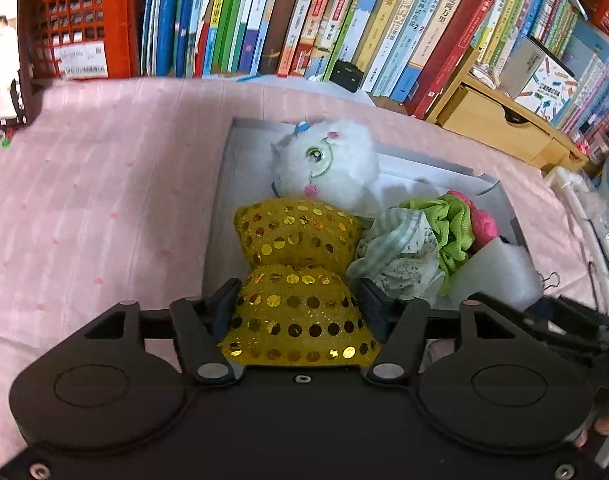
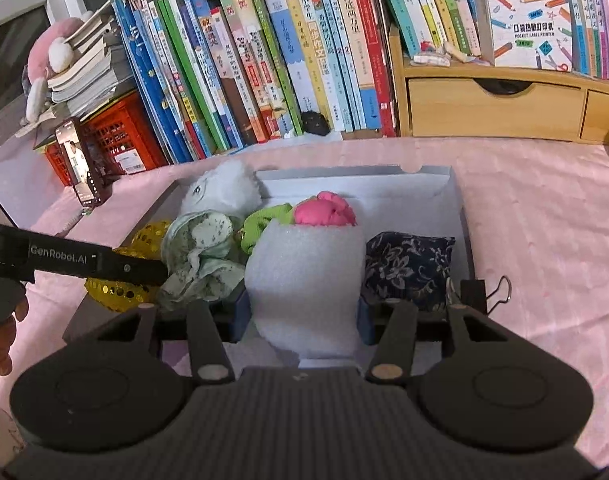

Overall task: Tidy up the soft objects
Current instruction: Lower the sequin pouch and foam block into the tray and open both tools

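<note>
A shallow grey box [image 2: 458,200] is sitting on the pink-clothed table [image 2: 544,220], and it is holding a row of soft things. Going left to right in the right wrist view: a yellow sequined bow [image 1: 294,264], pinched at its waist and shiny with gold discs; behind it a fluffy white plush cat [image 1: 328,160] with a stitched green eye; a crumpled pale green floral cloth [image 2: 202,248]; a bright green knit scrap [image 2: 264,220] beside a pink ball-shaped toy [image 2: 324,210]; a white foam sheet [image 2: 304,276], grainy and bulging; and a dark navy floral pouch [image 2: 408,264] lying against the right wall. The left tongs [image 1: 296,308] are gripping the near lobe of the bow between both pads. The right tongs [image 2: 302,314] are flanking the lower part of the foam sheet, seemingly pressing on it, though contact is hard to confirm. Books [image 2: 264,60] are standing behind the box.
</note>
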